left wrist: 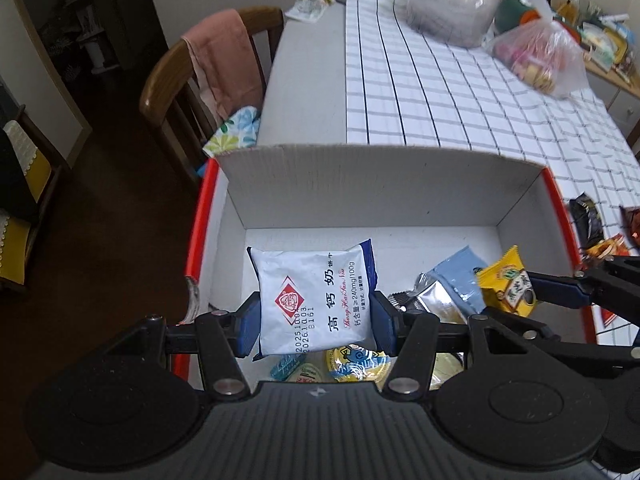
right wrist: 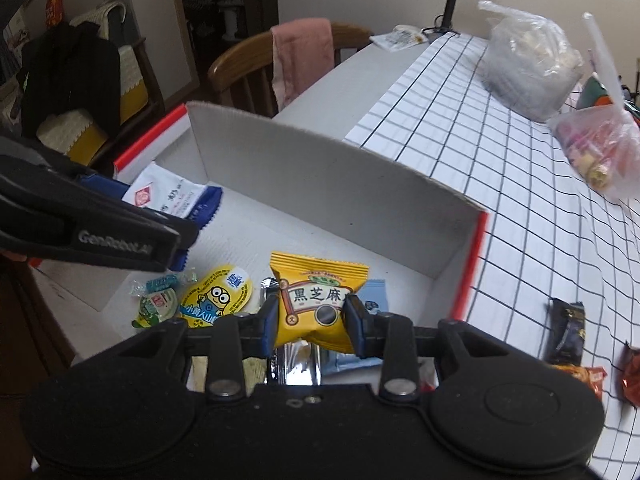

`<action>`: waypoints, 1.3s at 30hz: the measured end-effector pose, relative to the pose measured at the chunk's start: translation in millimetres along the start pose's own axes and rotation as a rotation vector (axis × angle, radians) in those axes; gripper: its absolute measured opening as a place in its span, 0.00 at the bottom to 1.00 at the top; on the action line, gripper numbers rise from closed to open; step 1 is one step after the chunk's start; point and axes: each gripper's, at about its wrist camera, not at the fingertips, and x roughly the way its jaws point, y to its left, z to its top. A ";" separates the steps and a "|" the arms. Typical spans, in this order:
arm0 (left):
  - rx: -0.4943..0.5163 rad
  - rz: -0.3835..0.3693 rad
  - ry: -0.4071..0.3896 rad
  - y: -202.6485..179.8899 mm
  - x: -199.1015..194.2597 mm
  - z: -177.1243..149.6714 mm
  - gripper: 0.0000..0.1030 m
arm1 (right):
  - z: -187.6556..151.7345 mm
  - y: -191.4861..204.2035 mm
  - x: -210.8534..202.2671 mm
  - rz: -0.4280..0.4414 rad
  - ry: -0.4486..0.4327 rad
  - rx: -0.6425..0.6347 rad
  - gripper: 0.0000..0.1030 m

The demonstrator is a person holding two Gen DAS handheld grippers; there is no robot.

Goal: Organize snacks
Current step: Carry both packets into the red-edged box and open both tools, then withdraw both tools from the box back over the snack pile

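A: Which step is this?

B: Delivery, I'd say. Both tools hang over the open white cardboard box [left wrist: 360, 184] with the red rim. The left gripper [left wrist: 316, 316] is clamped about half-wide on a white-and-blue milk biscuit packet [left wrist: 314, 300]; the right gripper [right wrist: 312, 320] is squeezed tight on a yellow black-sesame snack packet [right wrist: 316, 304].

A: And next?

B: Probably lower each packet toward the box floor and let go. The far half of the floor is bare, while the near half already holds snacks, so the left packet has free room ahead.

A: What does one camera give that the other lacks?

B: The right wrist view shows the box contents clearly: a round yellow Minion jelly cup [right wrist: 218, 300], a green-wrapped sweet [right wrist: 158, 300], a silver foil pouch [right wrist: 296, 364]. It also shows loose packets on the checked tablecloth [right wrist: 520, 208] right of the box, such as a dark wrapper [right wrist: 566, 332]. The left wrist view shows the printed dates on the white packet, and the box's left wall.
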 end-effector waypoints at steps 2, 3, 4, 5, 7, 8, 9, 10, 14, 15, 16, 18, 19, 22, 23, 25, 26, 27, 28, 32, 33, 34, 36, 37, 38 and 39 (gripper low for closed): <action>0.014 -0.002 0.028 -1.1 9.6 1.0 0.54 | 1.1 1.4 8.7 -0.003 0.018 -0.010 0.32; 0.021 0.001 0.041 -1.6 14.5 1.5 0.54 | 1.8 1.4 13.0 -0.004 0.027 -0.011 0.32; 0.027 0.003 0.055 -1.9 19.5 2.2 0.54 | 1.8 1.5 16.3 -0.004 0.035 -0.013 0.32; 0.031 0.004 0.070 -2.1 23.8 2.9 0.54 | 2.6 1.8 20.1 -0.002 0.045 -0.016 0.32; 0.037 0.000 0.095 -2.4 30.7 3.0 0.54 | 2.4 2.9 24.8 -0.002 0.056 -0.023 0.32; 0.042 -0.001 0.106 -2.9 33.5 3.2 0.54 | 2.0 3.5 26.8 -0.002 0.061 -0.026 0.32; 0.047 0.000 0.114 -3.4 35.7 3.3 0.54 | 1.5 3.9 28.5 -0.003 0.066 -0.028 0.32; 0.054 0.001 0.121 -4.3 37.3 3.5 0.54 | 1.4 4.2 30.3 -0.005 0.071 -0.030 0.32; 0.063 0.004 0.142 -5.6 42.3 4.5 0.55 | 1.7 4.4 35.7 -0.004 0.086 -0.028 0.32; 0.063 0.006 0.145 -5.6 43.1 4.4 0.55 | 2.0 4.5 36.2 -0.005 0.087 -0.028 0.33; 0.064 0.008 0.147 -6.0 44.0 4.7 0.55 | 2.1 4.9 36.2 -0.006 0.088 -0.029 0.33; 0.062 0.010 0.148 -4.6 44.5 5.6 0.55 | 1.9 5.0 35.9 -0.005 0.087 -0.028 0.35; 0.057 0.009 0.145 -4.3 44.3 5.8 0.56 | 2.0 4.7 35.4 -0.004 0.086 -0.026 0.36; 0.051 0.005 0.142 -5.0 44.8 7.0 0.57 | 2.1 2.5 34.0 0.000 0.084 -0.021 0.38; 0.049 0.006 0.138 -4.4 44.3 6.8 0.57 | 2.1 1.8 32.8 0.002 0.080 -0.019 0.39; 0.042 0.000 0.127 -3.9 42.0 6.9 0.58 | 1.9 0.7 29.6 0.007 0.073 -0.012 0.40; 0.039 -0.005 0.124 -4.3 40.3 6.2 0.58 | 1.7 0.3 27.7 0.012 0.070 -0.010 0.40; 0.037 -0.006 0.119 -4.5 38.8 5.7 0.59 | 1.5 0.1 25.1 0.016 0.067 -0.007 0.40; 0.035 -0.004 0.114 -4.6 37.0 5.0 0.59 | 1.1 -0.3 22.4 0.019 0.061 -0.005 0.42; 0.029 -0.020 0.085 -4.1 27.1 1.6 0.62 | -0.5 -2.2 8.8 0.035 0.036 0.013 0.43; 0.027 -0.021 0.076 -3.7 24.6 1.0 0.62 | -0.8 -2.4 5.1 0.038 0.028 0.017 0.45; 0.024 -0.025 0.066 -3.3 21.6 0.3 0.62 | -1.4 -2.8 1.1 0.041 0.019 0.020 0.49; 0.018 -0.033 0.046 -1.9 14.8 -1.1 0.62 | -2.8 -3.3 -6.8 0.043 0.002 0.025 0.56; 0.014 -0.036 0.035 -1.3 10.9 -1.9 0.62 | -3.8 -3.8 -10.6 0.043 -0.008 0.025 0.56; 0.011 -0.039 0.023 -1.0 6.6 -3.1 0.62 | -4.6 -4.5 -14.1 0.042 -0.014 0.028 0.56; 0.007 -0.043 0.011 -0.5 2.5 -3.8 0.62 | -5.3 -5.7 -17.6 0.041 -0.019 0.034 0.56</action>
